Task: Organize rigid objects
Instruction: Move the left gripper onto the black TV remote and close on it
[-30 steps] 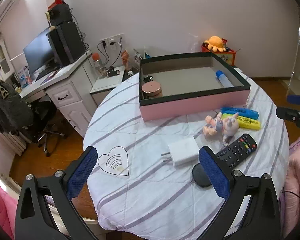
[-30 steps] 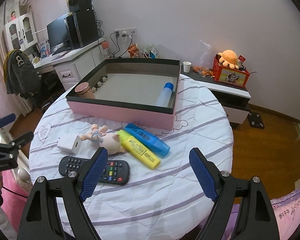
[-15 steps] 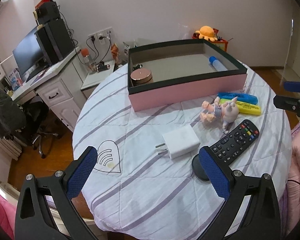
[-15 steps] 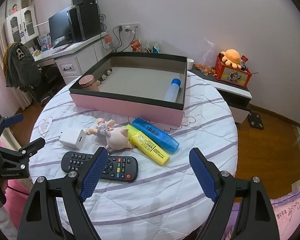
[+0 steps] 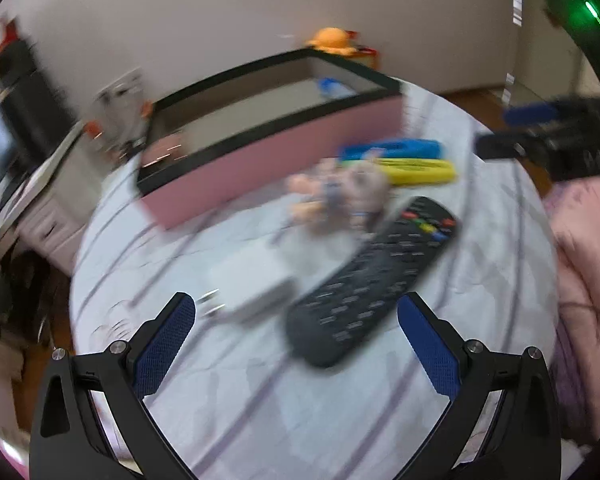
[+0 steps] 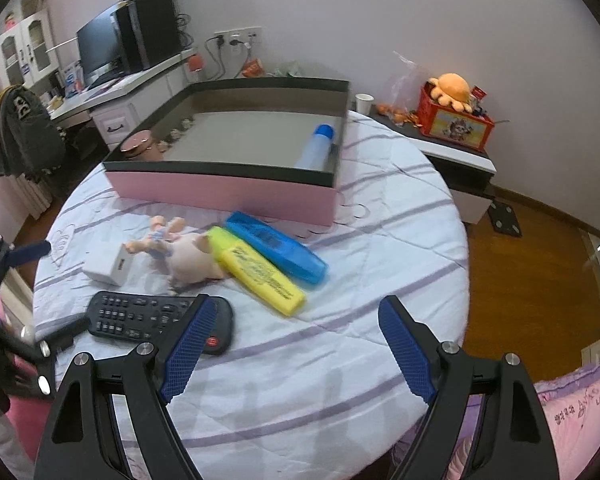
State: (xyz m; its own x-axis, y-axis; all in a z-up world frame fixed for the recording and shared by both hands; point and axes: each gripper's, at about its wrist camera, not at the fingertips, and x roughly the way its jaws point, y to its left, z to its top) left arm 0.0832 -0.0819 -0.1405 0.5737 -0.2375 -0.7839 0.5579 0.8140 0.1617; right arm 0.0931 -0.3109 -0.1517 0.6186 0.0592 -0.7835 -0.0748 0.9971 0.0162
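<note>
Both grippers, left (image 5: 296,320) & right (image 6: 292,320), gape empty, angled down over blurry, prob. untouched remote (image 5: 372,276).

- the left wrist view looks steeply down over its own tongs (image 5: 296,320) at the round bench (image 5: 260,420), close in and blurred, with the remote (image 5: 372,280) just ahead.
- the right wrist view looks down from the bench's (image 6: 340,360) other side, sharper.
- both share the remote (image 6: 148,316), pink box (image 5: 268,156) (image 6: 228,192), and each other's tongs.
</note>
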